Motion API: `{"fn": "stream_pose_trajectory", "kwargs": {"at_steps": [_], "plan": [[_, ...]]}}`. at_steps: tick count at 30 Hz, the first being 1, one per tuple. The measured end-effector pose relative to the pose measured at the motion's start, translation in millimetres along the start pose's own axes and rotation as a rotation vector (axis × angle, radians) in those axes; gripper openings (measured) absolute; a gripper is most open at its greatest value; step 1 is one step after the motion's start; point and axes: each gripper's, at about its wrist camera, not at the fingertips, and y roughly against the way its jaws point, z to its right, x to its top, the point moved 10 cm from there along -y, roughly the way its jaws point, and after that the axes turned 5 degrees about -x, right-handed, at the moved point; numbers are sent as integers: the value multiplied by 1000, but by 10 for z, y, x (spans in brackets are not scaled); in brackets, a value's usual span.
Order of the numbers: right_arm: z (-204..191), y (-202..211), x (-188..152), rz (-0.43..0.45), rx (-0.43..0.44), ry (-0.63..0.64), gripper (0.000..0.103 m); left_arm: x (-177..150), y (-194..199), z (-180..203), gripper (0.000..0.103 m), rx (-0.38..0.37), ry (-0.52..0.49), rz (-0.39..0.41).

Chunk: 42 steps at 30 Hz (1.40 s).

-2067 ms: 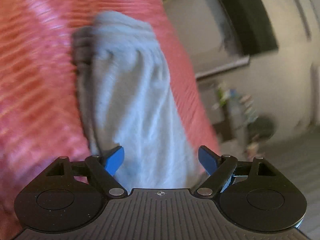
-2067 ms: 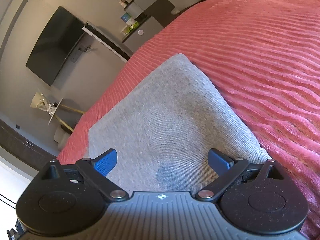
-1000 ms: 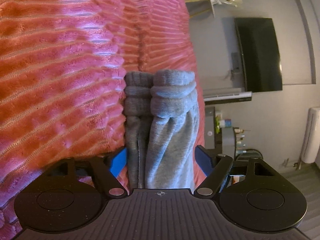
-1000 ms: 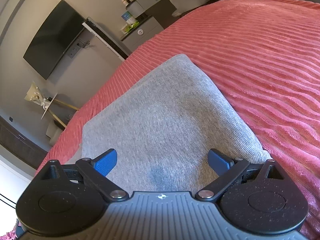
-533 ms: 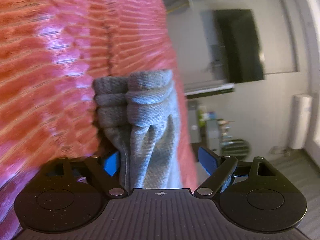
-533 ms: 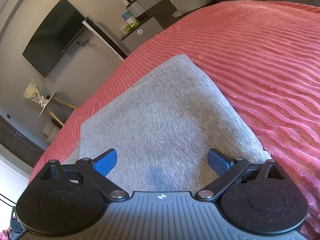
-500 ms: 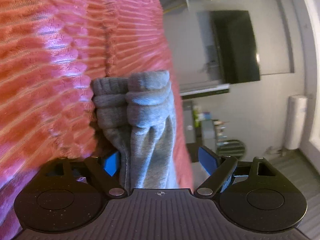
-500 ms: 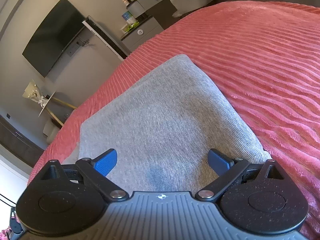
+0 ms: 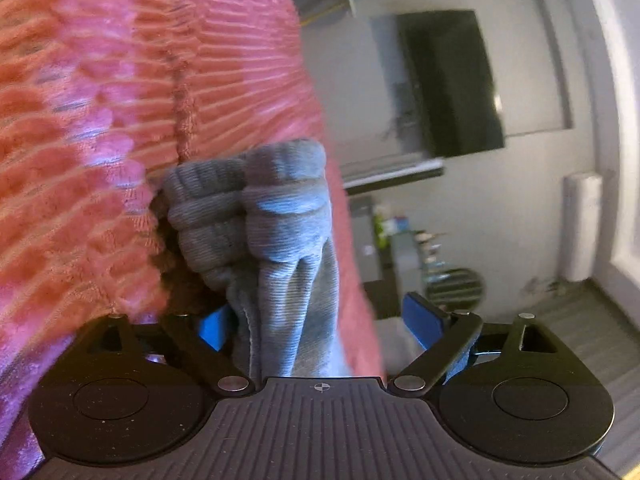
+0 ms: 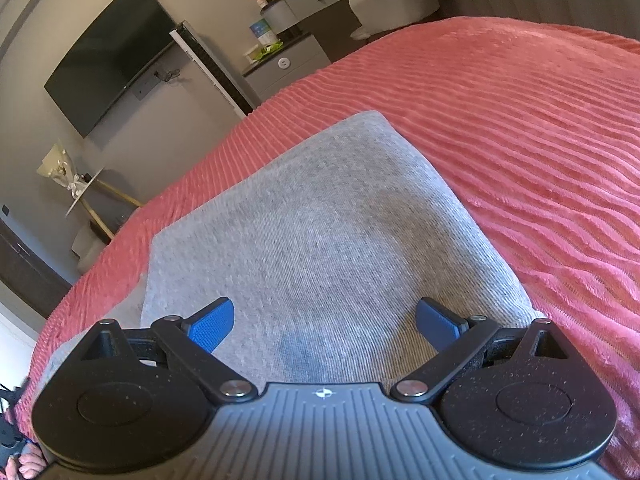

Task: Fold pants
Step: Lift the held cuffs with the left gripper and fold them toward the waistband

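1. The folded grey knit pants (image 10: pixel 320 232) lie on the ribbed pink bedspread (image 10: pixel 520 140), just before my right tool (image 10: pixel 325 324).
2. Their bunched cuffs (image 9: pixel 256 216) lie between my left tool's (image 9: pixel 320 322) jaws, toward the bed's right edge.

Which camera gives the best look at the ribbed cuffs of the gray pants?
The left wrist view: the ribbed cuffs sit stacked at centre, close up. The right wrist view shows only the flat folded gray pants on the pink bedspread, no cuffs.

My bed: pink ribbed bedspread (image 10: pixel 520 128) | wall: dark TV (image 10: pixel 108 56) | beyond bed: grey cabinet (image 10: pixel 292 60) with bottles | corner: white floor lamp (image 10: pixel 60 172)
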Motion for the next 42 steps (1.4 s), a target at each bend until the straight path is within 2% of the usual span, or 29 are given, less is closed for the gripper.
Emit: {"fn": "stream_pose_trajectory", "kwargs": {"at_steps": [2, 5, 12, 17, 20, 23, 27, 29, 30, 31, 33, 34, 36, 39, 40, 41, 42], "plan": [[-9, -1, -3, 2, -2, 2, 98, 23, 32, -106, 91, -6, 58, 8], [-10, 0, -2, 2, -1, 0, 98, 29, 66, -133, 89, 1, 71, 4], [-6, 9, -3, 0, 6, -8, 98, -73, 193, -124, 86, 227, -6, -23], [-4, 11, -2, 2, 5, -7, 98, -50, 47, -143, 90, 303, -17, -19], [-17, 2, -7, 4, -1, 4, 98, 29, -83, -117, 90, 299, -34, 9], [-23, -4, -11, 5, -4, 9, 98, 76, -186, -95, 91, 244, -21, 30], [-34, -2, -12, 7, -6, 9, 98, 88, -183, -20, 89, 165, -68, 16], [-39, -5, -12, 9, -9, 10, 98, 80, -150, 51, 80, 98, -86, 18], [-40, -5, -11, 10, -10, 11, 98, 87, -143, 69, 80, 73, -92, 20], [-41, -7, -11, 11, -12, 13, 98, 102, -160, 42, 80, 79, -88, 18], [-47, -10, -9, 14, -15, 16, 98, 110, -223, -114, 73, 167, -63, -1], [-50, -14, -8, 15, -17, 19, 98, 106, -257, -164, 65, 205, -72, -9], [-57, -18, -11, 17, -21, 26, 98, 105, -314, -154, 66, 231, -94, -16], [-63, -12, -11, 18, -22, 28, 98, 123, -347, -159, 66, 244, -60, -12], [-60, -9, -7, 17, -20, 25, 98, 133, -353, -170, 61, 249, -50, -8], [-57, -7, -2, 16, -17, 21, 98, 134, -351, -182, 46, 266, -45, -2], [-55, -4, 1, 15, -14, 16, 98, 137, -346, -201, 39, 284, -43, 2]]}}
